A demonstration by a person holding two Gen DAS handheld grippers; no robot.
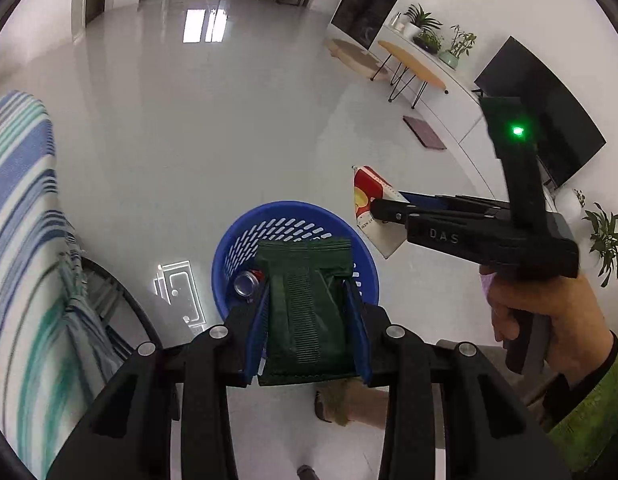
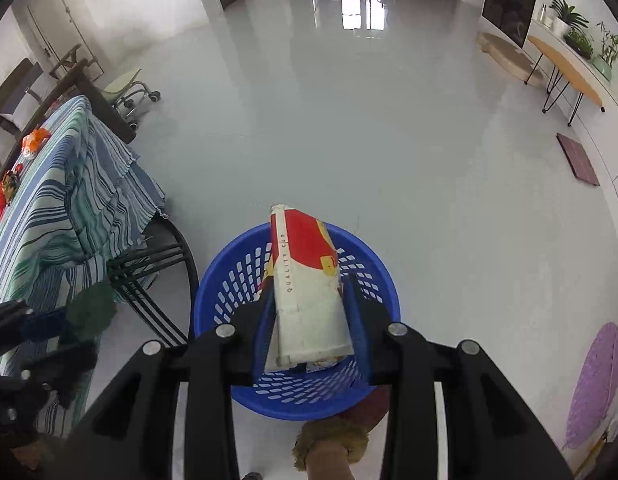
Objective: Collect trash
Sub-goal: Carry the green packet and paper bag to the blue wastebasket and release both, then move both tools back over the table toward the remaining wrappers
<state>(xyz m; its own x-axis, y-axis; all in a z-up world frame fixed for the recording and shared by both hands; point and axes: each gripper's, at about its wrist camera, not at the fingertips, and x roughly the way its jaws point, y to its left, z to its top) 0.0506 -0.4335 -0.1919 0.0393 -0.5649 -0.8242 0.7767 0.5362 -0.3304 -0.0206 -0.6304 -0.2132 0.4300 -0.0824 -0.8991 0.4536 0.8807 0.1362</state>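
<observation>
Left wrist view: the left gripper [image 1: 313, 312] is clamped on a dark green ridged packet [image 1: 305, 320], held above the blue perforated basket [image 1: 229, 256] standing on the glossy floor [image 1: 189, 140]; a metal can [image 1: 247, 284] lies inside the basket. Right wrist view: the right gripper [image 2: 309, 312] grips a flattened red, yellow and white paper cup [image 2: 309, 280] over the same basket. Beside it stands a bench [image 2: 49, 220] draped in striped cloth, with orange and red wrappers [image 2: 35, 140] on top.
</observation>
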